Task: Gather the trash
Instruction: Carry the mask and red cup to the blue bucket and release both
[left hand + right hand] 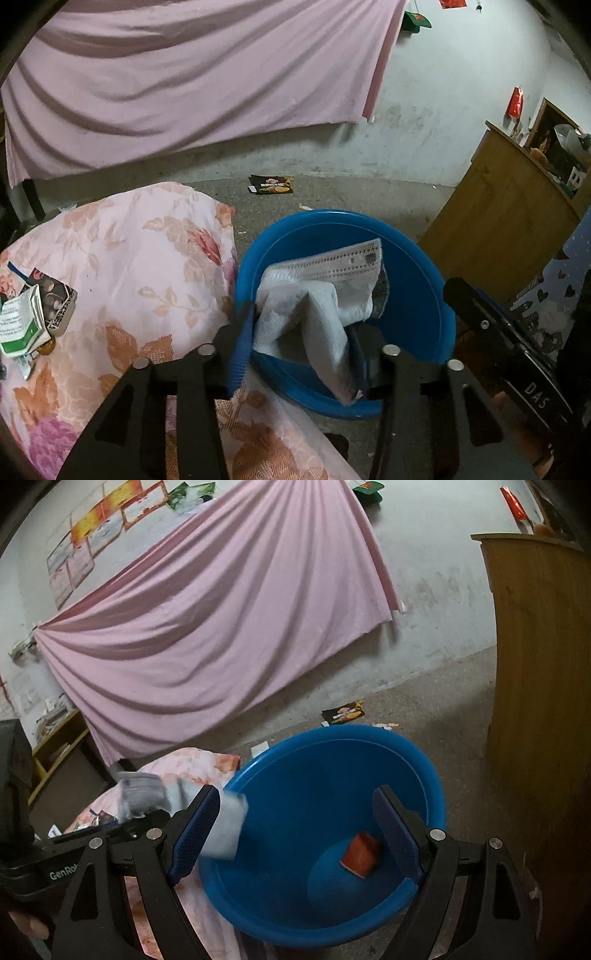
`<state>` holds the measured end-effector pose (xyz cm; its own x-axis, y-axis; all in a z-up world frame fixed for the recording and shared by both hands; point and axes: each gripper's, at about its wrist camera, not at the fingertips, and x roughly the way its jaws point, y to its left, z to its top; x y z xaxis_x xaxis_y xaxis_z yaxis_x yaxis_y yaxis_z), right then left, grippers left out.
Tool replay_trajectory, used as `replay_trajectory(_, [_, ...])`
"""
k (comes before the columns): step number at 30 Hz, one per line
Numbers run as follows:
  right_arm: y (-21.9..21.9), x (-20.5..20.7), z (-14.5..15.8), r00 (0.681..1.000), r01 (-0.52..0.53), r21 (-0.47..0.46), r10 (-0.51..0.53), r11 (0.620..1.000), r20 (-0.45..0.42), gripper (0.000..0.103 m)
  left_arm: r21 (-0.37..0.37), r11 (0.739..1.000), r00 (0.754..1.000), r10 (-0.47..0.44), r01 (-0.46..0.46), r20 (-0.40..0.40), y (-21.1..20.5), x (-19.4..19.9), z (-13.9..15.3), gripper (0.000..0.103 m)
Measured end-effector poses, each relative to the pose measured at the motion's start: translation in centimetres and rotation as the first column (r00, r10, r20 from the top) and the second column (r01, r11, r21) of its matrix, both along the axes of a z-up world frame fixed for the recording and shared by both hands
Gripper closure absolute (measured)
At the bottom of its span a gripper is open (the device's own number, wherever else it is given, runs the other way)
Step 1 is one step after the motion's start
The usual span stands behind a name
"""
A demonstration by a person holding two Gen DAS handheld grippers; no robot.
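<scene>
Though over basin (424, 295), tissue (314, 310) in left claw (301, 332).

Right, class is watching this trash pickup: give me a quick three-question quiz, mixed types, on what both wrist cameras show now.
1. True or false: the left gripper holds crumpled white paper over the blue basin.
2. What already lies in the basin's bottom? A) small red carton B) glass bottle C) spoon
3. Fill in: the right gripper is ____.

Key: 1 true; 2 A; 3 open
</scene>
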<state>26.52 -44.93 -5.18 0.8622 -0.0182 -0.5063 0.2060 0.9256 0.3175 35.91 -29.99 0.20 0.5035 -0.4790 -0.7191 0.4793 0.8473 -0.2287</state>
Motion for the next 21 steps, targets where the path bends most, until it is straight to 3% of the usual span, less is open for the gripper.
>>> replay_trajectory(2, [0.4, -0.3, 0.3, 1.000, 0.003, -0.005, -0.003, 1.000, 0.004, 0.018, -0.009, 1.000, 1.000, 0.005, -0.005, -0.005, 0.3, 0.0, -0.1, 0.058])
replay_trajectory(7, [0.7, -0.5, 0.9, 1.000, 0.002, -0.013, -0.002, 1.000, 0.015, 0.018, -0.066, 0.997, 0.999, 0.039, -0.037, 0.025, 2.1, -0.6, 0.7, 0.042])
replay_trajectory(13, [1.1, -0.4, 1.7, 0.999, 0.001, -0.041, 0.001, 0.999, 0.051, 0.017, -0.116, 0.990, 0.995, 0.089, -0.082, 0.052, 4.3, -1.0, 2.3, 0.039])
replay_trajectory(17, [1.1, -0.7, 2.4, 0.994, 0.012, -0.045, -0.007, 0.999, 0.106, 0.015, -0.151, 0.981, 0.983, 0.140, -0.122, 0.117, 6.4, -2.2, 3.9, 0.037])
replay_trajectory(19, [1.2, -1.0, 2.9, 0.989, 0.013, -0.039, -0.007, 0.999, 0.145, 0.012, -0.172, 0.974, 0.969, 0.180, -0.150, 0.169, 8.1, -3.3, 4.9, 0.022])
replay_trajectory(21, [1.7, -1.5, 3.7, 0.980, 0.009, -0.045, 0.000, 0.999, 0.197, 0.008, -0.201, 0.963, 0.951, 0.221, -0.178, 0.218, 9.6, -4.3, 5.7, 0.016])
